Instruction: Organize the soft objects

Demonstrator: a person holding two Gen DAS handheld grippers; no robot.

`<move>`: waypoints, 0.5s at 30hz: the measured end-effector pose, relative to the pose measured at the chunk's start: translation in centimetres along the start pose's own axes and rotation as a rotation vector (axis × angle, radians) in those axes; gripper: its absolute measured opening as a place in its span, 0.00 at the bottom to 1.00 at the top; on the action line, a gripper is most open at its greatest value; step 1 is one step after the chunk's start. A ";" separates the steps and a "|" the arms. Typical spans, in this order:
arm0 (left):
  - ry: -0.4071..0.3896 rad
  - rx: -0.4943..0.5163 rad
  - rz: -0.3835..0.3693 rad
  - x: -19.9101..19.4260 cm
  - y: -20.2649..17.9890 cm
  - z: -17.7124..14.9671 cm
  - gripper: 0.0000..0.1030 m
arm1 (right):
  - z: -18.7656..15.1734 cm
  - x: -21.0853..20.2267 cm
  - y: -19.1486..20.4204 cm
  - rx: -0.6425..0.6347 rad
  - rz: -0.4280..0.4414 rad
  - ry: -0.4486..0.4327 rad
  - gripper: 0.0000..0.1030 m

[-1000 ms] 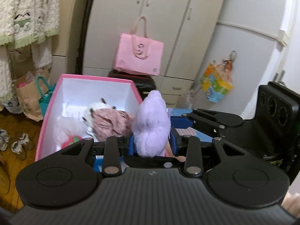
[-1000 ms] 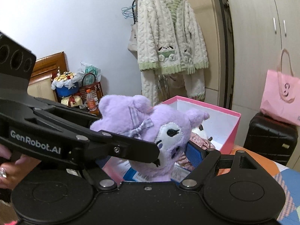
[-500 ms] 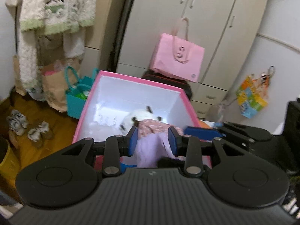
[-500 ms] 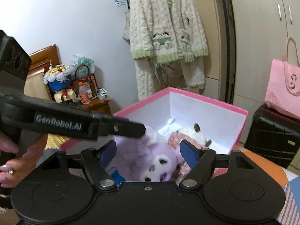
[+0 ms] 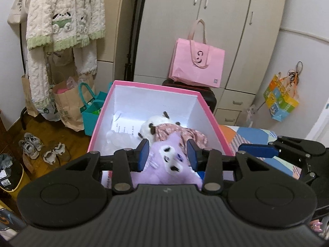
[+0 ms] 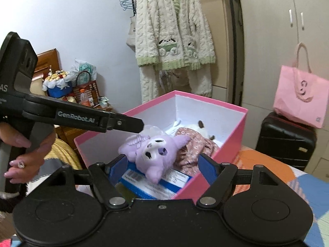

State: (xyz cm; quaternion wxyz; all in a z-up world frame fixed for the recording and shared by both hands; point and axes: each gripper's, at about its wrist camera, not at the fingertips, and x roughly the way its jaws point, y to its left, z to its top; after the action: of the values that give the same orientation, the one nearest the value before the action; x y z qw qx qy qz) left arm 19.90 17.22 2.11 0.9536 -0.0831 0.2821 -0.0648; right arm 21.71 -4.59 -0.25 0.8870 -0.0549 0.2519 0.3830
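A purple plush toy lies face up in the pink box, on a blue package. Behind it lies a white plush in a floral dress. My left gripper is open above the purple plush, not touching it; it also shows in the right wrist view. My right gripper is open and empty over the box's near corner; one of its fingers shows at the right of the left wrist view.
A pink tote bag sits on a black suitcase behind the box. A cream cardigan hangs at left over paper bags. Shoes lie on the wooden floor. A patchwork cover lies to the right.
My left gripper has opened and let the purple plush drop into the pink box. The right gripper has opened wider. Both now hover over the box.
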 end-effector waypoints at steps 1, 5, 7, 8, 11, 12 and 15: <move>-0.003 0.005 -0.003 -0.4 -0.3 -0.2 0.40 | -0.2 -0.5 0.1 -0.004 -0.009 -0.001 0.78; -0.010 0.025 -0.008 -1.8 -1.4 -0.9 0.40 | -0.8 -2.5 0.2 -0.004 -0.033 -0.015 0.78; -0.007 0.037 -0.015 -2.3 -1.9 -1.1 0.42 | -1.0 -3.4 0.3 0.001 -0.045 -0.022 0.78; -0.005 0.044 -0.019 -2.7 -2.4 -1.2 0.45 | -1.2 -3.9 0.3 0.002 -0.053 -0.025 0.78; -0.007 0.065 -0.022 -3.7 -3.3 -1.5 0.47 | -1.5 -5.1 0.4 0.010 -0.080 -0.035 0.79; -0.011 0.074 -0.022 -4.1 -3.7 -1.7 0.48 | -1.6 -5.5 0.5 0.012 -0.090 -0.039 0.80; -0.017 0.091 -0.028 -5.0 -4.4 -2.1 0.51 | -2.1 -6.8 0.6 0.017 -0.122 -0.056 0.82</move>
State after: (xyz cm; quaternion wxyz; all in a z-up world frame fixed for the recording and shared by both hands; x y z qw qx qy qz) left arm 14.21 13.47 3.84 0.9577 -0.0442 0.2698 -0.0900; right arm 16.44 -9.23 1.32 0.9158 -0.0519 0.2266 0.3275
